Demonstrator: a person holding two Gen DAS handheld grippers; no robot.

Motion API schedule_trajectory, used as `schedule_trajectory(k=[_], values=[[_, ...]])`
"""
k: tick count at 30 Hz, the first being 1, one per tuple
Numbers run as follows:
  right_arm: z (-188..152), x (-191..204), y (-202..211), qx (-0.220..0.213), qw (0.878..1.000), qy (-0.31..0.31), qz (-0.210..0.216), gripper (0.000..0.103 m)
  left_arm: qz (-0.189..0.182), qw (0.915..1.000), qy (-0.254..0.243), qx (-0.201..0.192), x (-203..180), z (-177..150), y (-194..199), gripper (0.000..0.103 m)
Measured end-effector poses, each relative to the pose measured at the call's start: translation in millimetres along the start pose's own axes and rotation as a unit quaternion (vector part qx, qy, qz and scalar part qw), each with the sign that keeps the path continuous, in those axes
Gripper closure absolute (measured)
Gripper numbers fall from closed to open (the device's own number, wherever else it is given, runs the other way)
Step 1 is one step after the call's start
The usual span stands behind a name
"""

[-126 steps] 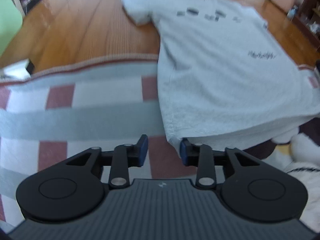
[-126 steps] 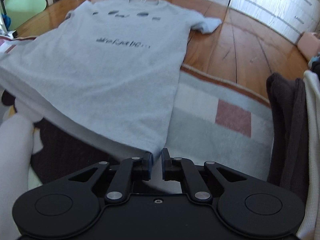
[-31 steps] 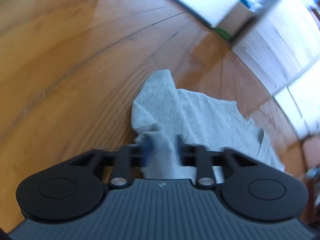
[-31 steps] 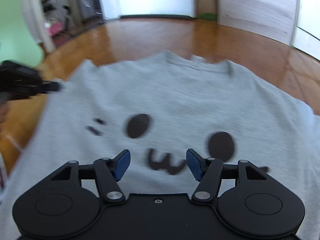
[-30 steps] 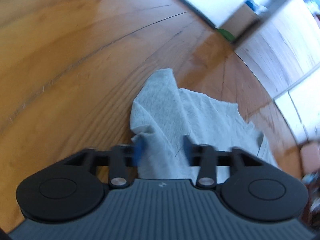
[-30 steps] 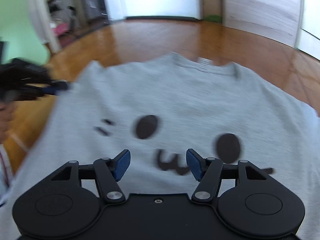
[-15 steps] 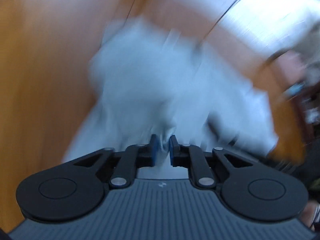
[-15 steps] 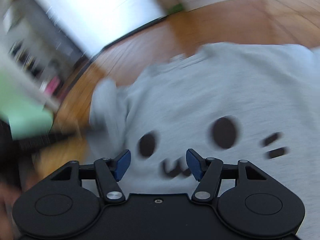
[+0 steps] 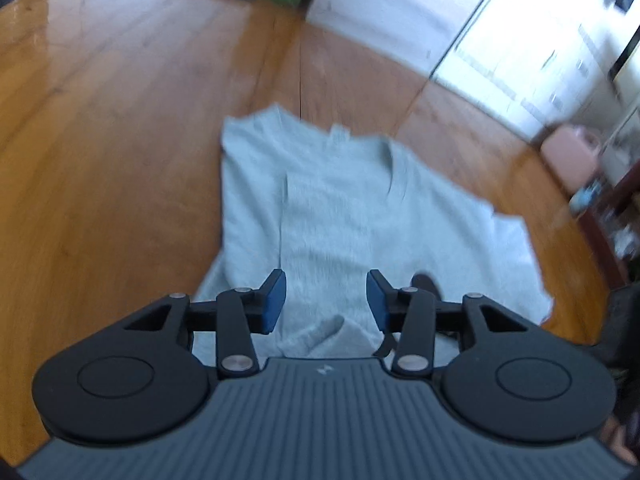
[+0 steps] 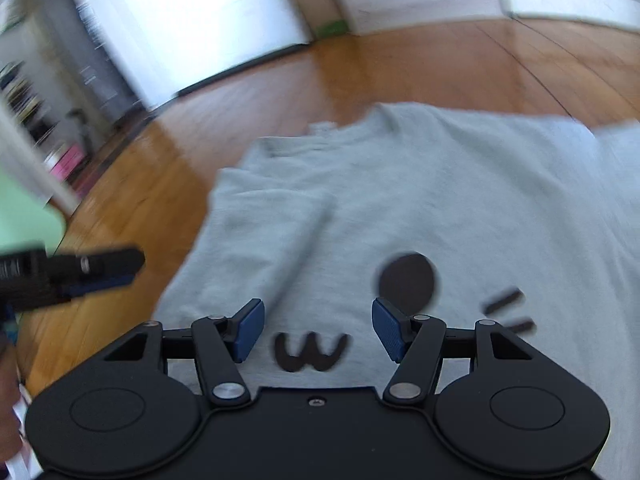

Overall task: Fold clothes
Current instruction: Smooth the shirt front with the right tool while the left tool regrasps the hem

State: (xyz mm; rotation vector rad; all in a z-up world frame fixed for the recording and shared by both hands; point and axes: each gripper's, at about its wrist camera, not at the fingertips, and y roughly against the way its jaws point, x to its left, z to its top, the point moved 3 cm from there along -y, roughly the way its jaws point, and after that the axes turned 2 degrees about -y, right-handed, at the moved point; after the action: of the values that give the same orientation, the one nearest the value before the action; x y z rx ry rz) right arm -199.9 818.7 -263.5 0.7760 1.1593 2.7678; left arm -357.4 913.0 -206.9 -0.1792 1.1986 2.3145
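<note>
A light grey T-shirt [image 9: 344,216] with a black face print lies flat on the wooden floor, its left sleeve folded in over the chest [image 10: 272,220]. My left gripper [image 9: 326,300] hovers open just above the folded sleeve, holding nothing. Over the printed mouth and eye my right gripper [image 10: 318,330] hangs open and empty above the T-shirt [image 10: 460,200]. The left gripper [image 10: 100,270] also shows from the side at the left edge of the right wrist view.
Bare wooden floor [image 9: 100,120] surrounds the shirt. White cabinets [image 9: 540,60] and a pink object [image 9: 572,152] stand at the far right. A white wall with a doorway [image 10: 180,20] and a green shape [image 10: 24,216] lie to the left.
The left gripper was shut on the left sleeve, carried it over onto the chest, then opened and let it go. The right gripper stayed open and swung leftward over the print.
</note>
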Motion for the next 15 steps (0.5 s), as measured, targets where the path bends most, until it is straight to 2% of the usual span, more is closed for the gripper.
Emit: schedule_trajectory(k=[1, 3, 5, 6, 7, 8, 10, 12, 15], values=[[0.2, -7.0, 1.2, -0.001, 1.0, -0.017, -0.007, 0.037, 0.018, 0.9998, -0.01, 0.008, -3.9, -1.0, -10.6, 0.056], [1.7, -18.6, 4.9, -0.004, 1.0, -0.016, -0.021, 0.037, 0.052, 0.9981, -0.031, 0.012, -11.4, -4.5, -26.2, 0.045], [2.4, -27.6, 9.2, -0.005, 0.999, -0.002, -0.036, 0.037, 0.067, 0.9969, -0.036, 0.019, -13.3, -11.7, -40.4, 0.047], [2.8, -32.0, 11.4, -0.005, 0.999, 0.005, -0.044, 0.037, 0.071, 0.9967, -0.037, 0.015, -14.1, -15.9, -40.0, 0.053], [2.6, -36.1, 13.4, -0.007, 0.999, 0.013, -0.052, 0.037, 0.072, 0.9968, -0.036, 0.003, -14.7, -20.8, -32.0, 0.066], [2.1, -39.1, 13.2, -0.008, 0.998, 0.016, -0.056, 0.037, 0.072, 0.9967, -0.036, -0.006, -16.7, -23.7, -25.3, 0.088], [1.0, -44.8, 12.0, -0.008, 0.998, 0.02, -0.062, 0.037, 0.071, 0.9961, -0.043, -0.029, -24.1, -26.5, -16.3, 0.088], [0.0, -50.4, 10.9, -0.007, 0.997, 0.023, -0.069, 0.037, 0.055, 0.9963, -0.057, -0.035, -29.7, -30.2, -15.2, 0.088], [0.2, -50.9, 5.5, -0.007, 0.996, 0.035, -0.076, 0.037, 0.051, 0.9957, -0.068, -0.037, -32.1, -30.6, -16.1, 0.086]])
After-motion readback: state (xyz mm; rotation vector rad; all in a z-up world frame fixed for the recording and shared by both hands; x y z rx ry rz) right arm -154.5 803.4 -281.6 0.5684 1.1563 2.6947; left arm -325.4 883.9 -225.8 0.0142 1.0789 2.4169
